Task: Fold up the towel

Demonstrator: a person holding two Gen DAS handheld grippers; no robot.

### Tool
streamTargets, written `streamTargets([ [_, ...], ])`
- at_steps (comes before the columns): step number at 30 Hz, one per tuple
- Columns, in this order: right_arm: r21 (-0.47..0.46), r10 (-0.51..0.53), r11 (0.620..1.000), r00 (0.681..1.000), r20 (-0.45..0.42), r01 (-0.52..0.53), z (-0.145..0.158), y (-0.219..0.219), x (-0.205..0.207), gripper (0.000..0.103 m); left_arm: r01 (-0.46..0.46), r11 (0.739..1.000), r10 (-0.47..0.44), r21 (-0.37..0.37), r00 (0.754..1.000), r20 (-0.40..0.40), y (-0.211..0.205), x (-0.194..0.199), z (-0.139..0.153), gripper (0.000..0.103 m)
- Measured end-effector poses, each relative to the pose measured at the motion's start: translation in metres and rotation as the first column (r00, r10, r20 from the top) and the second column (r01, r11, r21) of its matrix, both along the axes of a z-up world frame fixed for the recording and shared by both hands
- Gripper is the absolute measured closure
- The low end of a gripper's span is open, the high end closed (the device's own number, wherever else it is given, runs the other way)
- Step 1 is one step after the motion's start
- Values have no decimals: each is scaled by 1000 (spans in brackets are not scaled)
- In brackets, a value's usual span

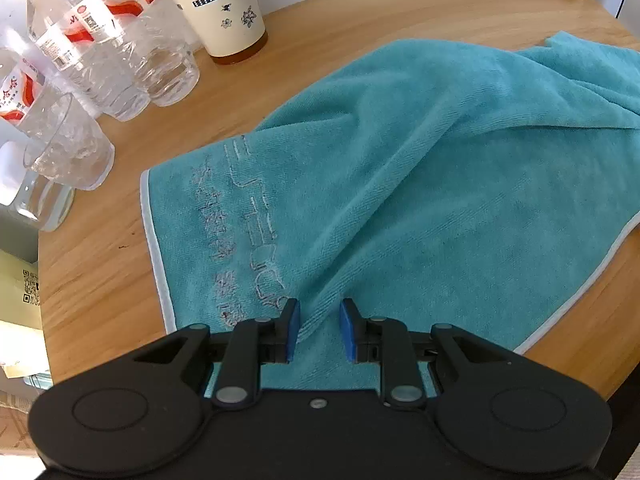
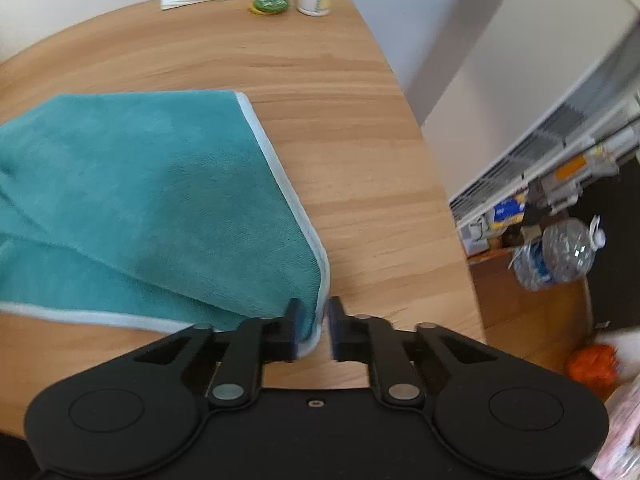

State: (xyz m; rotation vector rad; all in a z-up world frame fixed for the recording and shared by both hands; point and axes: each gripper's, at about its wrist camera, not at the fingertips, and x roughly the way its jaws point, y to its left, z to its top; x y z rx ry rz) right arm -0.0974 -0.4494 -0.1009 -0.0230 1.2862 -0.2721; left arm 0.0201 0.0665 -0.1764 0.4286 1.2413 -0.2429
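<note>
**Teal towel spread on the wooden table, both grippers at its near edge**

The teal towel (image 1: 400,168) lies rumpled across the middle of the round wooden table (image 1: 100,264), its white-trimmed edge running down the left of the left wrist view. The left gripper (image 1: 319,330) sits at the bottom centre of that view, jaws partly open with a raised fold of towel between the blue pads, gripping nothing. In the right wrist view the right gripper (image 2: 313,330) is at the bottom centre, jaws narrowly apart around the towel's trimmed corner; the cloth touches the left pad only. Plastic water bottles (image 1: 100,40) and a patterned cup (image 1: 224,8) stand in the upper left of the left wrist view.
</note>
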Motion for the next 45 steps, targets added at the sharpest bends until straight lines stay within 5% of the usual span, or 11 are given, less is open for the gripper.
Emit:
streamTargets([
  [3, -16, 67, 998, 998, 22, -66, 26, -10, 12, 62, -15, 1000, 15, -16, 1000, 18, 2, 2, 9, 80],
  [9, 31, 222, 973, 967, 122, -227, 38, -10, 88, 62, -62, 997, 66, -55, 995, 72, -1, 14, 23, 78],
  [18, 113, 636, 765, 772, 22, -634, -8, 49, 186, 62, -34, 998, 40, -56, 993, 113, -22, 35, 20, 78],
  [22, 204, 675, 725, 737, -19, -658, -20, 50, 200, 62, -56, 998, 61, -39, 987, 151, -25, 54, 18, 78],
  [25, 242, 679, 715, 734, -18, -656, -22, 44, 205, 62, -102, 994, 107, -39, 976, 189, -19, 72, 16, 77],
  [28, 286, 688, 701, 725, -29, -654, -23, 42, 204, 64, -95, 994, 106, -55, 966, 237, -16, 88, 15, 61],
  [31, 321, 703, 685, 710, -52, -654, -23, 44, 201, 83, -5, 997, 27, -81, 963, 270, -24, 97, 13, 58],
  [36, 339, 691, 696, 718, -77, -633, -22, 45, 202, 93, 188, 981, -180, -40, 971, 160, -41, 111, -7, 59],
  [40, 322, 673, 711, 737, -56, -625, -12, 42, 200, 94, 261, 962, -251, -82, 961, 118, -40, 116, -8, 60],
  [43, 286, 642, 738, 767, -20, -611, -1, 38, 200, 95, 307, 946, -297, -108, 950, 99, -39, 117, -7, 89],
  [45, 237, 616, 762, 787, 20, -603, 9, 35, 200, 95, 336, 937, -327, -89, 939, 108, -42, 117, -8, 98],
])
